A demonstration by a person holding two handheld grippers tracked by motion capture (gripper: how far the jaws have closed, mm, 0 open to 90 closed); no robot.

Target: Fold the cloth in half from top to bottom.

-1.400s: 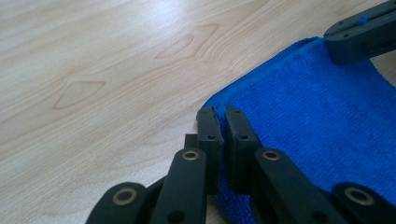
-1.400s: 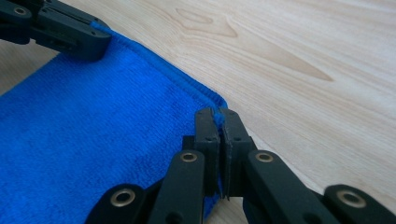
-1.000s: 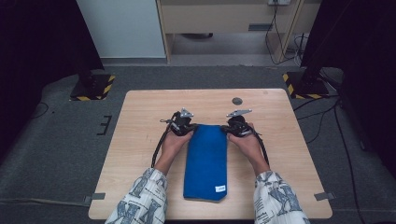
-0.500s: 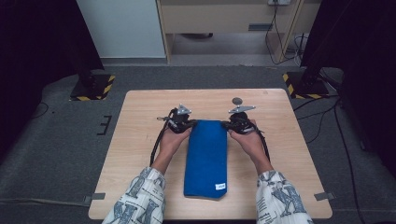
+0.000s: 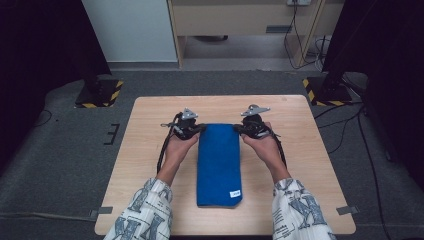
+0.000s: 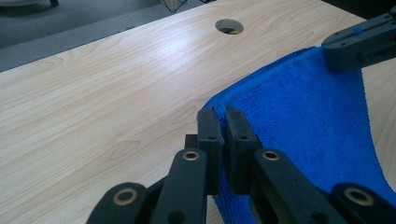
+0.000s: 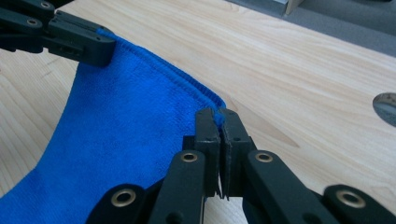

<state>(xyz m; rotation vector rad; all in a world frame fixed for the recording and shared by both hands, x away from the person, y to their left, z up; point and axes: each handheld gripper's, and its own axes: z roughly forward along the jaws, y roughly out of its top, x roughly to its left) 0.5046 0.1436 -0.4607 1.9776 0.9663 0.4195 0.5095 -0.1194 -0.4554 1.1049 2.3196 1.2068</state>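
Note:
A folded blue cloth (image 5: 219,165) lies lengthwise on the wooden table (image 5: 150,150), with a small white label near its front end. My left gripper (image 5: 201,128) is shut on the cloth's far left corner, and my right gripper (image 5: 237,128) is shut on its far right corner. In the left gripper view the jaws (image 6: 219,116) pinch the blue cloth (image 6: 308,121) edge, lifted off the table, and the right gripper's jaw holds the other corner farther off. In the right gripper view the jaws (image 7: 217,116) clamp the cloth (image 7: 116,140) hem the same way.
A round cable hole (image 6: 229,26) is cut in the table beyond the cloth, toward the far right side. Bare wood lies left and right of the cloth. Grey floor, cables and yellow-black stand bases (image 5: 100,92) surround the table.
Both grippers have risen a little with the cloth's far corners held, lifting that far edge off the table. The cloth's front end has stayed down.

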